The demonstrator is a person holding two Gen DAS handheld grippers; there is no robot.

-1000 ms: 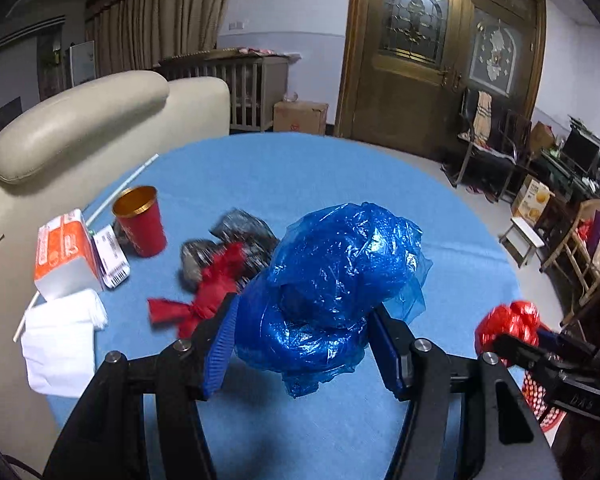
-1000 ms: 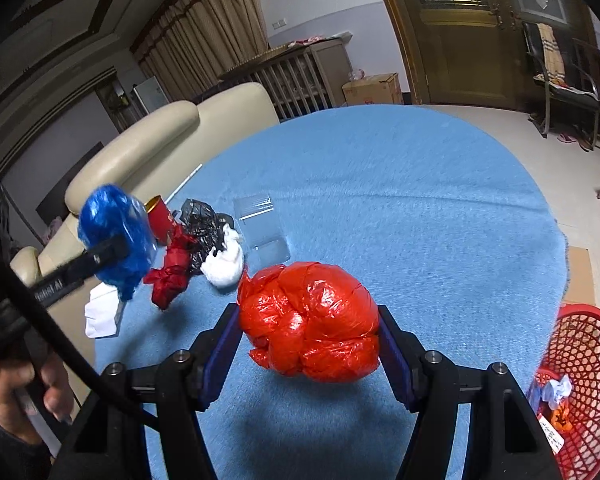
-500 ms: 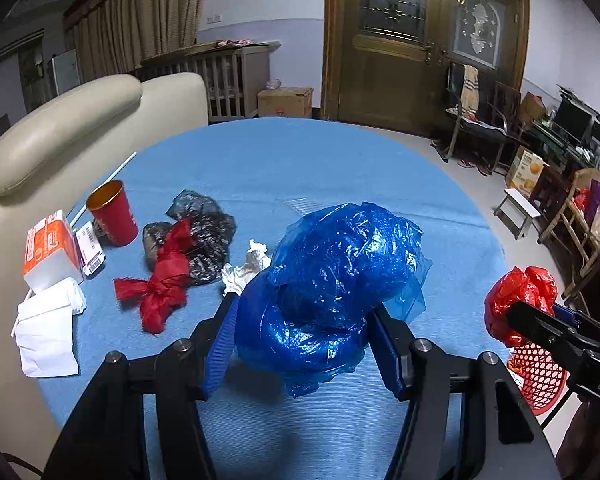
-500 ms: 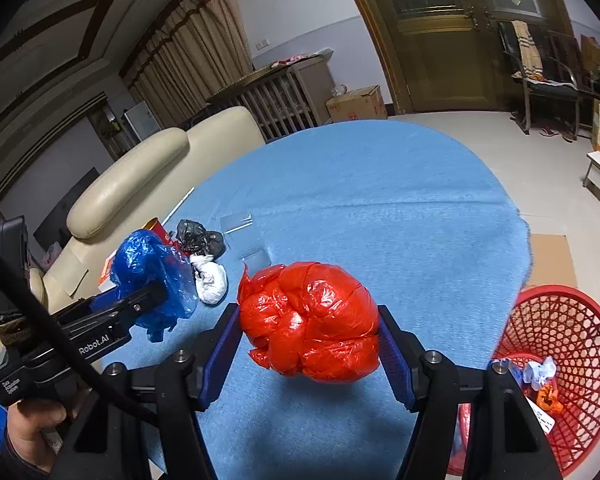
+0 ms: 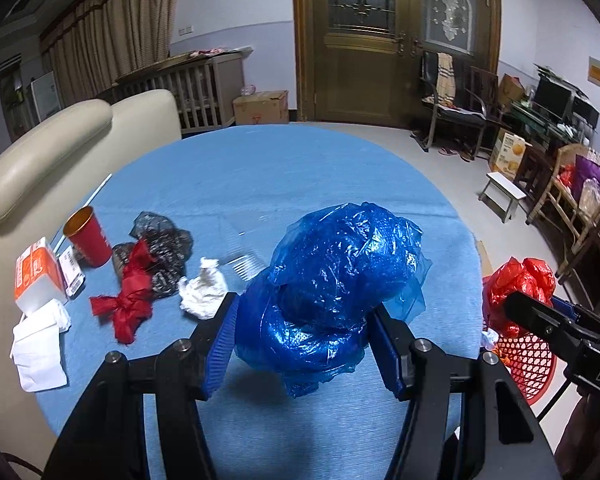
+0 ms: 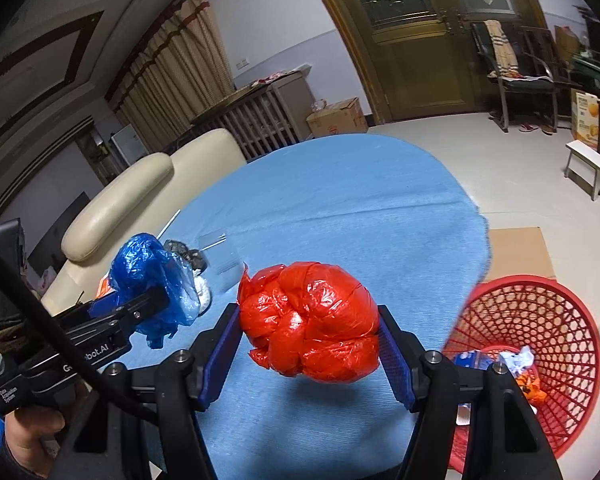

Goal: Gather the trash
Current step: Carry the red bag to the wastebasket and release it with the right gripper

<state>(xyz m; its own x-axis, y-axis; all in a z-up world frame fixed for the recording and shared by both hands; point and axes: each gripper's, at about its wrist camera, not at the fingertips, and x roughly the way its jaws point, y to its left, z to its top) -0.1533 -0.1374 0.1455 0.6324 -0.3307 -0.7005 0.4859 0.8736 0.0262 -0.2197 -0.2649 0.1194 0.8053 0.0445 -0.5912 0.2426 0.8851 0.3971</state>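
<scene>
- Left wrist view: the left gripper (image 5: 304, 332) is clamped on a crumpled blue plastic bag (image 5: 340, 280), its blue pads pressing both sides of the bundle, which is held clear above the blue tablecloth (image 5: 284, 176).
- At the right edge of that view, the right gripper (image 5: 520, 300) grips a red plastic bag (image 5: 516, 280) above the rim of a red mesh basket (image 5: 528, 360) that stands on the floor beside the table.
- Right wrist view: the right gripper's pads squeeze the red plastic bag from both sides; the bag hangs over the table's near edge, just left of the red mesh basket, which already holds some scraps of paper and wrapping.
- A hand (image 6: 32, 436) at the lower left of this view carries the left gripper with the blue bag.
- On the left part of the cloth lie more items: a red cup (image 5: 88, 236) standing upright, a black plastic bag (image 5: 164, 252), a red knotted strip (image 5: 128, 300) lying partly over it, a crumpled white tissue (image 5: 204, 292), a flat white napkin (image 5: 40, 340) and an orange-and-white box (image 5: 36, 272).
- A cream sofa (image 5: 60, 152) stands just beyond the table's left side.
</scene>
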